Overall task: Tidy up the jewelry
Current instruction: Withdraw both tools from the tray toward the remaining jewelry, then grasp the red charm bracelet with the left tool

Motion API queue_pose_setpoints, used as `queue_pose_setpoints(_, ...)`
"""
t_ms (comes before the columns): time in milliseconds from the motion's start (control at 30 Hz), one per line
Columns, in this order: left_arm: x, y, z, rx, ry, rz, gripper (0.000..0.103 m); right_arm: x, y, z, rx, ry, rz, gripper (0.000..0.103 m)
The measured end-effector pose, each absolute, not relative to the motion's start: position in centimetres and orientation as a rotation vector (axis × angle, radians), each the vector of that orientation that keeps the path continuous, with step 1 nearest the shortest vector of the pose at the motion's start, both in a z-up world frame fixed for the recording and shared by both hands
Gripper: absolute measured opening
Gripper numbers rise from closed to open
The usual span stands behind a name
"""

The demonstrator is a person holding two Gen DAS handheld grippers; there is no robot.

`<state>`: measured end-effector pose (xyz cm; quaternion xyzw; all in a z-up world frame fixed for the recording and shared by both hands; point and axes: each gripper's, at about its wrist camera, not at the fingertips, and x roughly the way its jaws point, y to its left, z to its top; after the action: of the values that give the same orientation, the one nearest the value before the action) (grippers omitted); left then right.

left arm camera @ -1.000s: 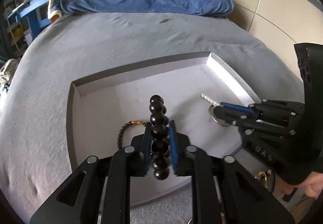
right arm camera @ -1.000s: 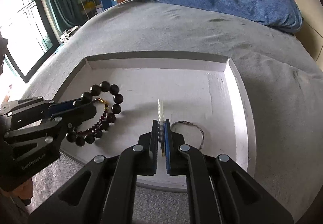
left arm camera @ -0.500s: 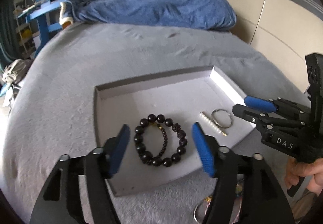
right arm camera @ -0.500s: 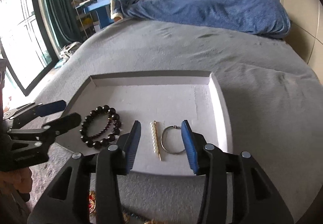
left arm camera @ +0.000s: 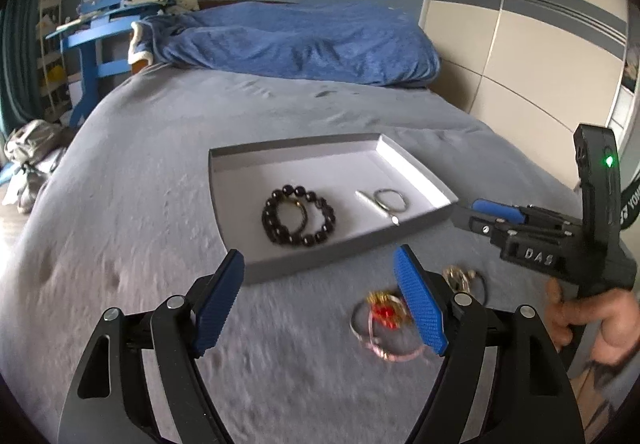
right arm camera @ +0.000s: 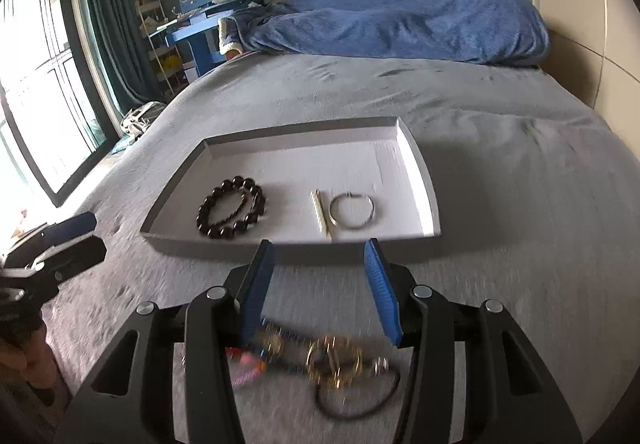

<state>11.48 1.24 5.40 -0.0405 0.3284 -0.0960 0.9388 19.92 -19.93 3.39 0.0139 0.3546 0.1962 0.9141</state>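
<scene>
We hold both hand-held grippers, left and right, apart and empty, short of the shallow grey cardboard tray; the blurred loose jewellery tangle lies nearer still, so we should descend slowly and pinch one piece

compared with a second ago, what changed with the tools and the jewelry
Both tools let go and pulled back from the tray. The left tool released the black bead bracelet, the right tool released the pearl bar; both now open. The silver ring stayed put, and loose jewelry still waits on the bed.
</scene>
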Motion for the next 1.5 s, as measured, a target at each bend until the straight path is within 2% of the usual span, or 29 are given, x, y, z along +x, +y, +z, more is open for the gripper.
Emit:
queue_pose_setpoints(67, 10.8, 1.1, 5.1, -0.073, 0.669, -0.208, 0.078, 18.9, -20.6, 3.1, 0.042, 0.725, 0.399, 0.054)
queue_pose_setpoints(400, 9.8, 1.1, 3.0, -0.102, 0.724, -0.221, 0.076, 16.6, -22.8, 1.6, 0.062, 0.746, 0.335, 0.054)
queue_pose_setpoints(967, 13.6, -4.1, -1.2, -0.037, 0.858, -0.353, 0.076, 16.4, -23.7, -0.9, 0.052, 0.809, 0.323, 0.055)
queue_pose_setpoints(1033, 14.2, -4.0, -1.8, -0.064, 0.881, -0.363, 0.064, 16.5, -23.7, -1.0, 0.052, 0.811, 0.324, 0.055)
queue_pose_setpoints(1067, 14.4, -3.9, -1.9, -0.073, 0.895, -0.372, 0.046, 16.5, -23.7, -1.1, 0.052, 0.812, 0.326, 0.055)
queue_pose_setpoints(1100, 14.4, -3.8, -2.1, -0.083, 0.903, -0.384, 0.035, 16.6, -23.7, -1.1, 0.053, 0.813, 0.327, 0.055)
queue_pose_setpoints(1200, 14.0, -3.8, -1.7, -0.066, 0.878, -0.395, 0.021, 16.7, -23.5, -1.4, 0.054, 0.82, 0.332, 0.055)
queue_pose_setpoints(1500, 12.2, -2.4, 0.1, -0.055, 0.819, -0.359, 0.017, 16.4, -23.8, -1.6, 0.054, 0.833, 0.325, 0.055)
